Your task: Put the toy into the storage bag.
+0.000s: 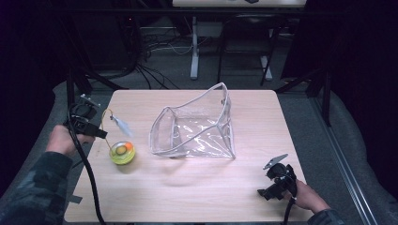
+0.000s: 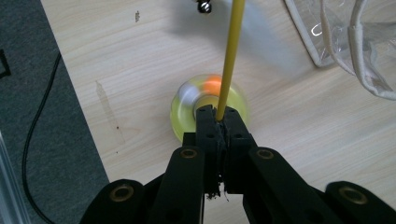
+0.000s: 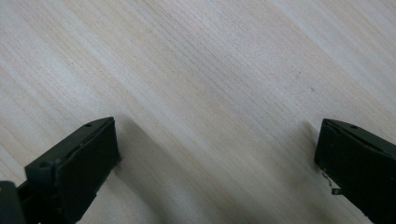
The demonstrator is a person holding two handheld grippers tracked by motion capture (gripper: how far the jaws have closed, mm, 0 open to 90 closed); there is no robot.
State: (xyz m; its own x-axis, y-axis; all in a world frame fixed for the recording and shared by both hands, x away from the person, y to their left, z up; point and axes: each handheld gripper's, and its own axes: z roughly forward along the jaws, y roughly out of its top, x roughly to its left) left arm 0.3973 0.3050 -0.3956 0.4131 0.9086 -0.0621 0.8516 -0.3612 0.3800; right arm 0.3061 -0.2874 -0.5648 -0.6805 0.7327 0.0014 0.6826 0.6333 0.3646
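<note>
1. Pale wooden table [image 1: 197,187] under dim light, dark floor and cables beyond it.
2. Left gripper [image 2: 219,116] is clamped on a thin yellow wand [image 2: 232,56], which rises straight out from between its fingertips; the yellow disc base [image 2: 187,109] sits just past them (blurred, perhaps wobbling).
3. Right gripper [image 3: 215,149] rests with jaws spread wide over bare wood, grasping nothing.
4. Likely step: lifting the toy by its wand. Next comes carrying it to the clear pouch [image 1: 197,126], well beyond the left fingertips, keeping the grip firm.
</note>
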